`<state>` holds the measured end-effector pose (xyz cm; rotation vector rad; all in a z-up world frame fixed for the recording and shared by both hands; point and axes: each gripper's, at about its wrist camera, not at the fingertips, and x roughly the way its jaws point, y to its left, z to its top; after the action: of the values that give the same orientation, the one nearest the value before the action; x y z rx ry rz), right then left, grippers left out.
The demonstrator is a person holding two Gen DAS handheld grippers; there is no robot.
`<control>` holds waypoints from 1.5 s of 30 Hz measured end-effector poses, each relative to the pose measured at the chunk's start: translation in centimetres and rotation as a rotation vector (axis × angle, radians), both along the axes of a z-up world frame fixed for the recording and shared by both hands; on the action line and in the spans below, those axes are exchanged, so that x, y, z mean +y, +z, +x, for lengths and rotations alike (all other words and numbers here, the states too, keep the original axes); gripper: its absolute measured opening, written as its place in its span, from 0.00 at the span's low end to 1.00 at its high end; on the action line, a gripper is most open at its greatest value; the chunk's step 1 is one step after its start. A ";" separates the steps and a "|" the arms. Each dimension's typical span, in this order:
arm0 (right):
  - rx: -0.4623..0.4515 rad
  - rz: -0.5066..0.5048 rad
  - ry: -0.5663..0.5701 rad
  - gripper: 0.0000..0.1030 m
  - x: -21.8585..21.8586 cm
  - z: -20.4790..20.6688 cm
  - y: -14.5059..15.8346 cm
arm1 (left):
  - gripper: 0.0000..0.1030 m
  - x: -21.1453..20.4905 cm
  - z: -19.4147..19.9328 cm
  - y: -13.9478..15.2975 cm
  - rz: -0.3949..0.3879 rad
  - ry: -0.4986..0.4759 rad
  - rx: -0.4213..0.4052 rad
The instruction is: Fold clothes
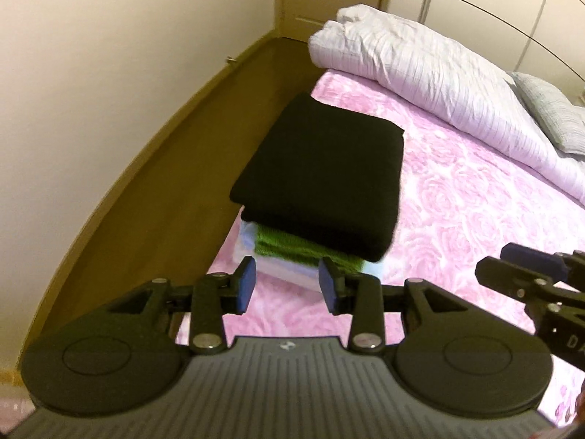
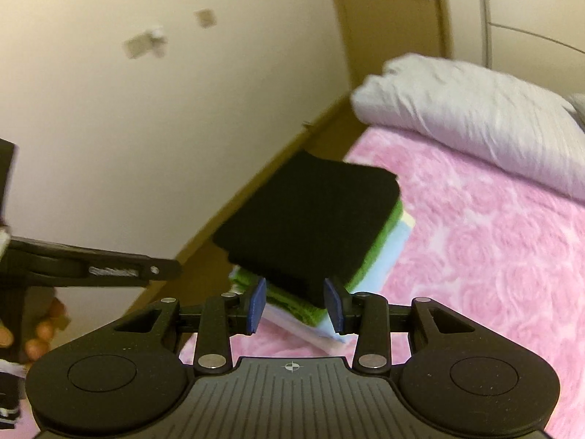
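Note:
A folded black garment [image 1: 321, 175] lies on top of a stack at the left edge of the bed, over a folded green garment [image 1: 292, 248] and pale blue and white ones [image 1: 278, 270]. The stack also shows in the right wrist view, with the black garment [image 2: 310, 219] above the green one [image 2: 376, 252]. My left gripper [image 1: 287, 289] is open and empty, just short of the stack. My right gripper [image 2: 296, 305] is open and empty, close to the stack's near corner. The right gripper also shows at the right edge of the left wrist view [image 1: 526, 274].
The bed has a pink rose-patterned cover [image 1: 457, 219]. A rolled white duvet [image 1: 438, 73] and a grey pillow [image 1: 552, 113] lie along its far side. A brown wooden floor strip [image 1: 175, 168] runs between bed and cream wall [image 1: 91, 73]. Wardrobe doors [image 1: 512, 7] stand behind.

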<state>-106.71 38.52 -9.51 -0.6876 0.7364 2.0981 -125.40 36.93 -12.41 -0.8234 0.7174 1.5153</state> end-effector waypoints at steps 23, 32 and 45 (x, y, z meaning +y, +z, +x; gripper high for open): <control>0.004 -0.075 0.126 0.38 -2.6 15.8 2.3 | 0.30 -10.8 15.5 4.1 0.084 0.286 -0.027; -0.071 -0.123 0.217 0.38 -2.5 16.2 0.1 | 0.32 -11.8 17.7 2.6 0.033 0.332 -0.017; -0.202 -0.185 0.256 0.38 1.5 13.1 -2.5 | 0.32 -9.2 16.9 0.6 -0.034 0.352 -0.046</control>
<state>-93.61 39.97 -12.01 -1.1298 0.7672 2.1630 -108.49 27.74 -11.84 -1.0472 0.5859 1.7935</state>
